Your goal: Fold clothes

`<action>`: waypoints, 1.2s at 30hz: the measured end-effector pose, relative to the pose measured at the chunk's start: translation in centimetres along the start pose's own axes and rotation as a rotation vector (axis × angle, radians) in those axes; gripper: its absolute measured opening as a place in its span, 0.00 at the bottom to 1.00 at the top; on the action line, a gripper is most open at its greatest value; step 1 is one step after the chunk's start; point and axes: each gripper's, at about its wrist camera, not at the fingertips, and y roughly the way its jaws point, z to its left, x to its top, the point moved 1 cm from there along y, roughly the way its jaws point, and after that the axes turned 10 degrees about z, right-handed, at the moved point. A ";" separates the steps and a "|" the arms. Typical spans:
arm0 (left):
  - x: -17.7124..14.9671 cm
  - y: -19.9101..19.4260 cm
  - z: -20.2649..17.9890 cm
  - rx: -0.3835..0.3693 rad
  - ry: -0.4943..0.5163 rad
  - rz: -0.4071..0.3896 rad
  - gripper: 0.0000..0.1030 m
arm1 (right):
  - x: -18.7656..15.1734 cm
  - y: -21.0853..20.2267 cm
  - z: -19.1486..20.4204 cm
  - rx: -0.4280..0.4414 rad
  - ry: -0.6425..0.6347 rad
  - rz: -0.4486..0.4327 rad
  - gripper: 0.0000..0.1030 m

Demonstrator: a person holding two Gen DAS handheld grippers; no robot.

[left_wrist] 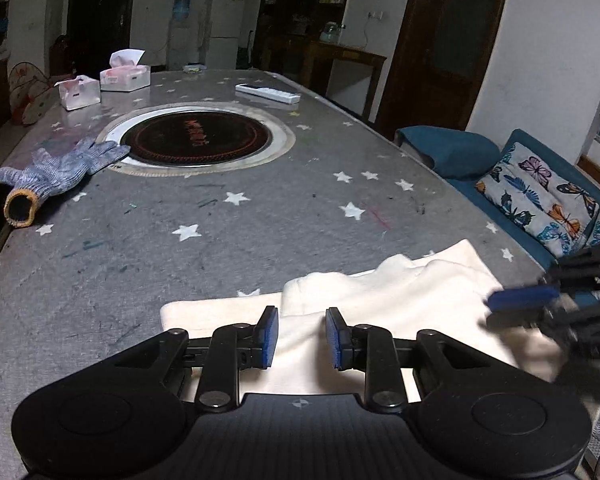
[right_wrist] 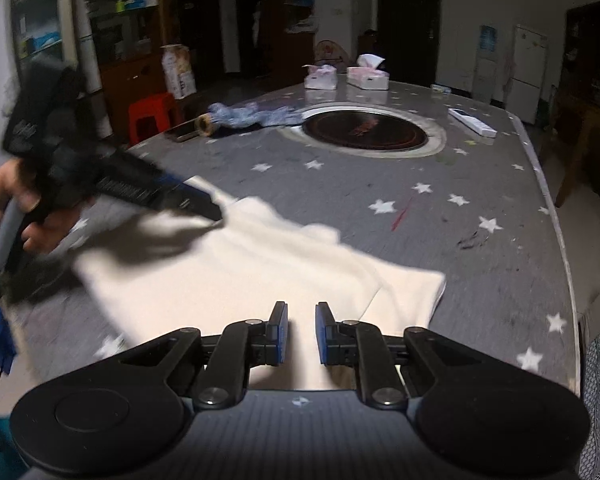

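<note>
Cream garment (left_wrist: 380,300) lies folded on my star-print table (left_wrist: 260,208). Both grippers, left (left_wrist: 302,338) and right (right_wrist: 301,334), tilt down above it, fingers parted, grasping nothing.

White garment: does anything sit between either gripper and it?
Nothing visible does. The left gripper and right gripper both hang directly over the white garment, jaws parted and empty. The glove lies far off.

Table (left_wrist: 260,216) ahead of the cream garment (left_wrist: 380,304) lies bare up to the round hotplate (left_wrist: 196,136). Obstacles: glove (left_wrist: 56,172) at left edge, tissue boxes (left_wrist: 125,76) and remote (left_wrist: 268,93) far end.
</note>
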 end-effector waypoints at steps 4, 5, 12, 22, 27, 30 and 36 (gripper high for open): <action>0.0 0.5 0.6 0.017 -0.008 0.013 0.30 | 1.3 2.2 -1.8 -0.017 0.063 0.020 0.14; -0.1 0.4 0.6 0.015 -0.009 0.011 0.31 | 1.5 2.7 -2.2 -0.029 0.075 0.032 0.13; 0.3 0.0 -0.1 -0.016 0.009 -0.008 0.30 | 3.0 1.8 -2.1 -0.019 0.081 -0.020 0.13; 1.0 1.7 -0.8 0.025 0.040 0.015 0.34 | 4.3 4.8 -0.3 -0.085 0.014 0.015 0.13; 1.0 1.5 -1.0 0.025 0.048 0.008 0.34 | 4.9 3.6 0.4 -0.074 -0.002 -0.033 0.13; 1.1 1.9 -1.1 0.038 0.051 0.017 0.34 | 5.2 4.2 0.8 -0.052 -0.010 -0.012 0.13; 0.9 0.6 -0.8 0.050 0.040 0.001 0.37 | 5.5 5.5 0.1 -0.026 0.045 0.012 0.13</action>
